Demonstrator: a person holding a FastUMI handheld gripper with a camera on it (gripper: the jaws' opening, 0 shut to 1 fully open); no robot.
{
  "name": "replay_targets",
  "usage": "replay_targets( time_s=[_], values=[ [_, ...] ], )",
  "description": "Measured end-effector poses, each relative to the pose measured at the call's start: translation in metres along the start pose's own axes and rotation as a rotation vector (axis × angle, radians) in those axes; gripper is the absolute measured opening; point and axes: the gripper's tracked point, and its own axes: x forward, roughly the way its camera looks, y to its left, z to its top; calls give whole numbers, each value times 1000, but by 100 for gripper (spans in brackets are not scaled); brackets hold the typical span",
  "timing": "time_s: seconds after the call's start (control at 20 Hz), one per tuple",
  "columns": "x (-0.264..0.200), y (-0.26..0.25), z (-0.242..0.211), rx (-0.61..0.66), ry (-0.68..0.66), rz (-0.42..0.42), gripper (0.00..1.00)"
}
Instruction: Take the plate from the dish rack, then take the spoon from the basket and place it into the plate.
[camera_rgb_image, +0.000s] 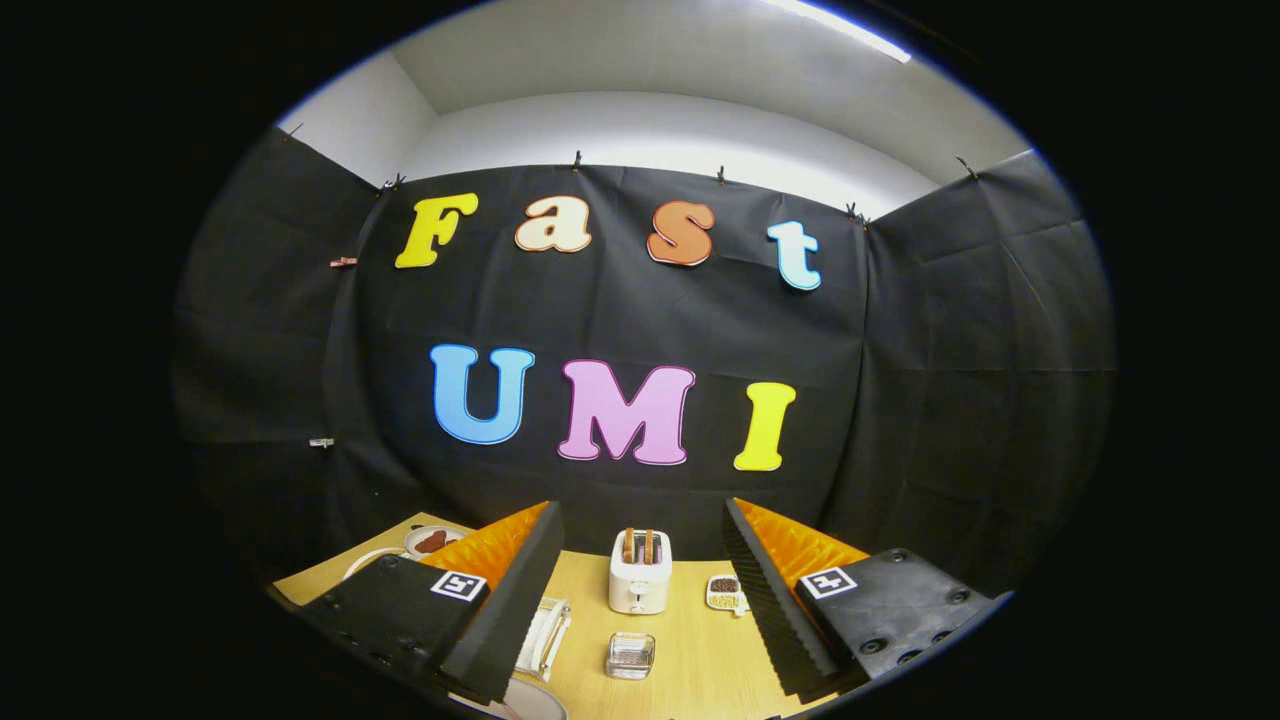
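The tongs (640, 610) stand wide apart over the wooden desk (700, 660), gripping nothing. Just inside the left finger a wire dish rack (545, 635) holds a pale plate (535, 700), of which only the rim edge is visible; no basket or spoon can be made out. The plate is likely stiff, glazed, slippery and breakable, so the best hold is across its exposed upper rim, lifted straight out of the wires. Ahead between the fingers, a white toaster (640, 575) carries two slices. A small glass dish (630, 655) looks empty. A divided dish (724, 592) holds dark and light bits. Beyond the left finger, a white plate (432, 541) bears something reddish.
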Motion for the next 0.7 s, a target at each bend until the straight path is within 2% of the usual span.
replay_targets(
  time_s=[0.3, 0.7],
  values=[
    [3, 3, -6, -39, 17, 4, 97],
    [8, 5, -17, -22, 45, 11, 98]
  ],
)
